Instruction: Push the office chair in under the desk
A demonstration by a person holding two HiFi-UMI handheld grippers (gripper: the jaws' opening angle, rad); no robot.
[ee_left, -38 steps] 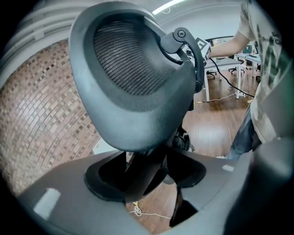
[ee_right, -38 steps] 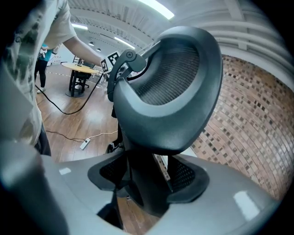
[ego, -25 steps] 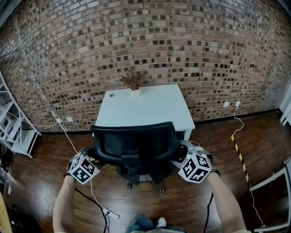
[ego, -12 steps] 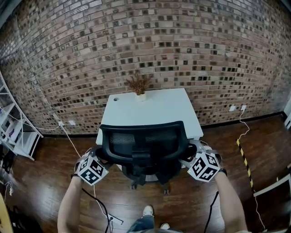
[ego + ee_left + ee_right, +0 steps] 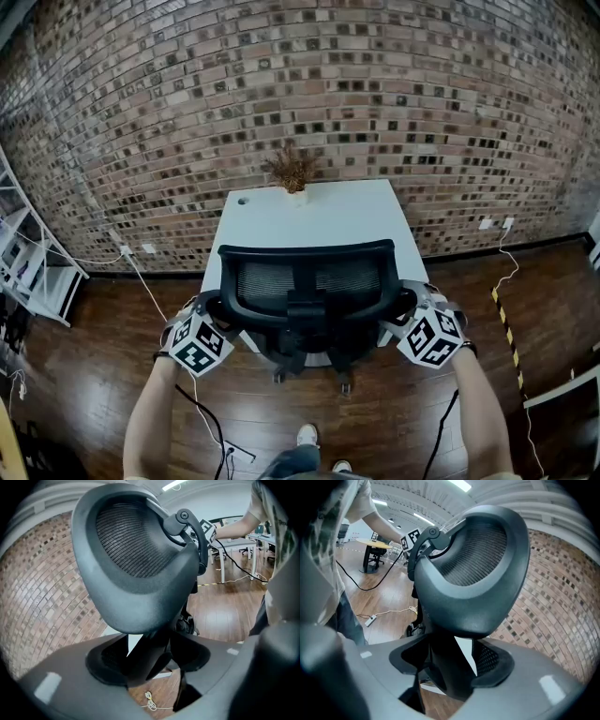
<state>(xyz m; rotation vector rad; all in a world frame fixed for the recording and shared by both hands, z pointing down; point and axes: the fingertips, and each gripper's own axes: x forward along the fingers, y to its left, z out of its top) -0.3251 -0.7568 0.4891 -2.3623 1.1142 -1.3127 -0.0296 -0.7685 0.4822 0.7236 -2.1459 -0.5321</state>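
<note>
A black office chair point(image 5: 309, 281) with a mesh back stands in front of a white desk point(image 5: 314, 220); its backrest overlaps the desk's front edge in the head view. My left gripper point(image 5: 214, 314) is at the backrest's left edge and my right gripper point(image 5: 405, 314) at its right edge. In the left gripper view the backrest point(image 5: 136, 559) looms above, and the left gripper point(image 5: 150, 663) is shut on its dark frame. The right gripper view mirrors this: the right gripper point(image 5: 450, 667) is shut on the frame under the backrest point(image 5: 473, 573). The seat and base are mostly hidden.
A small dried plant point(image 5: 292, 173) stands at the desk's back edge against the brick wall point(image 5: 300, 84). A white shelf unit point(image 5: 28, 272) is at the left. Cables and a power strip point(image 5: 230, 450) lie on the wooden floor. Yellow-black tape point(image 5: 506, 323) marks the floor at the right.
The chair has rolled forward toward the desk with both grippers on its backrest. Its back now covers the desk's front edge, and I have stepped forward behind it.
</note>
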